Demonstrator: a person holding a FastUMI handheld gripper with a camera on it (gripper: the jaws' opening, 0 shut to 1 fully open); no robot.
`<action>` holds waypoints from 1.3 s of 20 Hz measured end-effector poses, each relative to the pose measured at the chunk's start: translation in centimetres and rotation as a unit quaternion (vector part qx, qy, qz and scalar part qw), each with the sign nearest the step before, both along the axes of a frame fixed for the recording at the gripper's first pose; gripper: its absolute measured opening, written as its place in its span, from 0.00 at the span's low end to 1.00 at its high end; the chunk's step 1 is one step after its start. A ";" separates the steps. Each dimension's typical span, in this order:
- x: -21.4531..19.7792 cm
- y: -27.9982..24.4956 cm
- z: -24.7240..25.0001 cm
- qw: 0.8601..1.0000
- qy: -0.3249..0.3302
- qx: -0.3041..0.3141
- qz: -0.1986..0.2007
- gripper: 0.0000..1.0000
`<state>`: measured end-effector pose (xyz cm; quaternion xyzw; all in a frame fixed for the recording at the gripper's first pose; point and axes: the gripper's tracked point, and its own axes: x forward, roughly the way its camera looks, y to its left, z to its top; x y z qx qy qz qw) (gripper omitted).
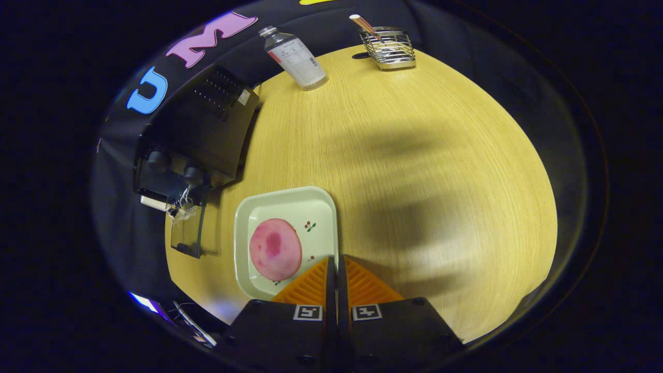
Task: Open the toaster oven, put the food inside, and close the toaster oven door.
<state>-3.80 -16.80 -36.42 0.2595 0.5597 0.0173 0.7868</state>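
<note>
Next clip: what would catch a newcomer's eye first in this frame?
Most likely the pink round food on the pale square plate, lying just ahead of the gripper, whose orange fingers are pressed together on nothing, their tips at the plate's near edge. Next, the black toaster oven beside the plate, with its glass door hanging open. Beyond them on the wooden table stand a bottle and a wire basket.

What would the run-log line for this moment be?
gripper: shut, empty, above tray edge | food: on tray | toaster oven: door open
</note>
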 end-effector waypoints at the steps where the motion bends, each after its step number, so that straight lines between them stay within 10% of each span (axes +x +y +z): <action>1: 0.0 0.6 0.2 1.000 0.003 0.025 -0.011 0.07; 26: -1.4 10.0 12.3 0.979 -0.083 0.106 -0.150 0.06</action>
